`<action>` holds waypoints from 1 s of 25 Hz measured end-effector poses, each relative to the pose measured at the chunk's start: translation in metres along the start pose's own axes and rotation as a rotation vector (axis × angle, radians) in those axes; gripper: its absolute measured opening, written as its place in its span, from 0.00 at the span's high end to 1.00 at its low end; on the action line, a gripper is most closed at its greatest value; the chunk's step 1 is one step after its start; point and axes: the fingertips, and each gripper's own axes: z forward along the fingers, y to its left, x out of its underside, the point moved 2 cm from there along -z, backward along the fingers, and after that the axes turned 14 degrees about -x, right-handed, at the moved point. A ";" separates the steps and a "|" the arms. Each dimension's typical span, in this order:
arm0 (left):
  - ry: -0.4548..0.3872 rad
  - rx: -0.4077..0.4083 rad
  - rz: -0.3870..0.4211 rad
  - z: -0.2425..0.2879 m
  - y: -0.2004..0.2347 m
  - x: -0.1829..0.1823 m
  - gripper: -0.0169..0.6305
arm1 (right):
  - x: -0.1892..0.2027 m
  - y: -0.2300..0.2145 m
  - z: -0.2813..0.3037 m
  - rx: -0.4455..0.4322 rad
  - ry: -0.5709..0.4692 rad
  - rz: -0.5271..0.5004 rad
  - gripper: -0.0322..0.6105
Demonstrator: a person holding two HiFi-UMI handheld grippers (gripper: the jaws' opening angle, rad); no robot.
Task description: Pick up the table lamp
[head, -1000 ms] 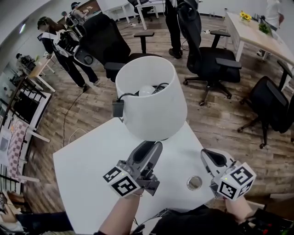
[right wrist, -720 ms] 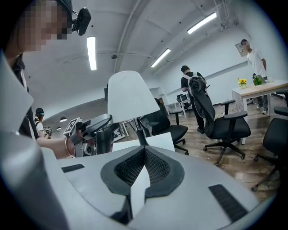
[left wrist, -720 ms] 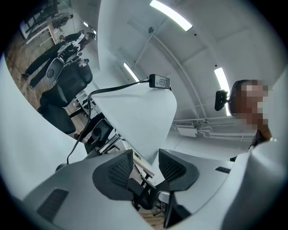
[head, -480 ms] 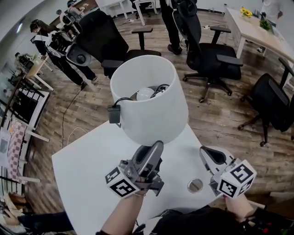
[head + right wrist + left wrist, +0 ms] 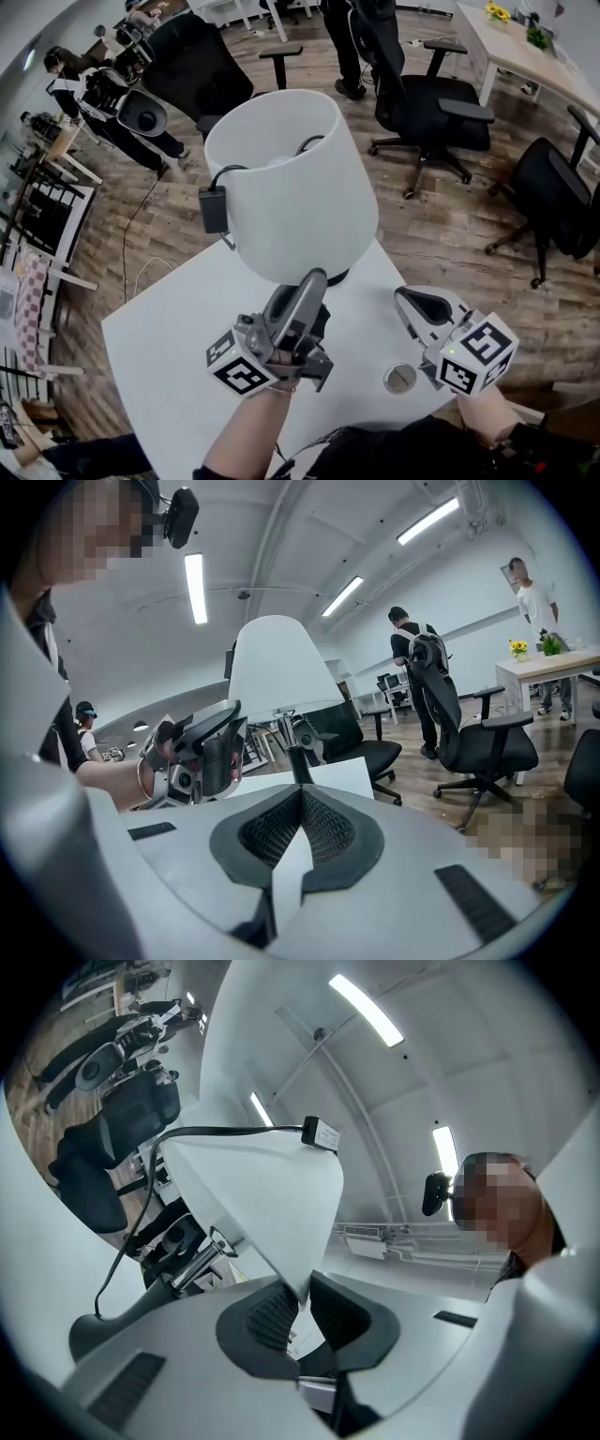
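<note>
The table lamp has a wide white shade (image 5: 295, 187) and a dark base (image 5: 339, 277) that peeks out below it on the white table (image 5: 169, 328). A black cord with an inline box (image 5: 214, 210) hangs off the shade's left side. My left gripper (image 5: 312, 279) reaches up under the shade; its jaws have just been closing, and the pads pinch the shade's lower rim (image 5: 281, 1213). The lamp leans to the left. My right gripper (image 5: 410, 300) is shut and empty, to the right of the lamp. In the right gripper view the shade (image 5: 281, 667) stands just ahead.
A round metal grommet (image 5: 400, 378) sits in the tabletop between my hands. Black office chairs (image 5: 441, 103) (image 5: 562, 206) stand on the wood floor beyond the table. People (image 5: 103, 89) stand at the back left, and one more by the middle chair.
The shade has risen and tipped toward the upper left. My left jaws have closed in on its lower rim. My right gripper has drifted slightly left.
</note>
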 end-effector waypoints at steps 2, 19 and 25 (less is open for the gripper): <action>0.011 -0.011 -0.008 0.005 0.002 -0.003 0.90 | 0.000 -0.001 0.006 -0.005 -0.002 -0.004 0.93; 0.062 -0.079 -0.033 0.029 0.014 -0.028 0.91 | -0.036 -0.020 0.101 -0.054 -0.031 -0.112 0.93; 0.067 -0.069 -0.053 0.034 0.020 -0.036 0.91 | -0.028 -0.036 0.136 -0.044 0.029 -0.062 0.70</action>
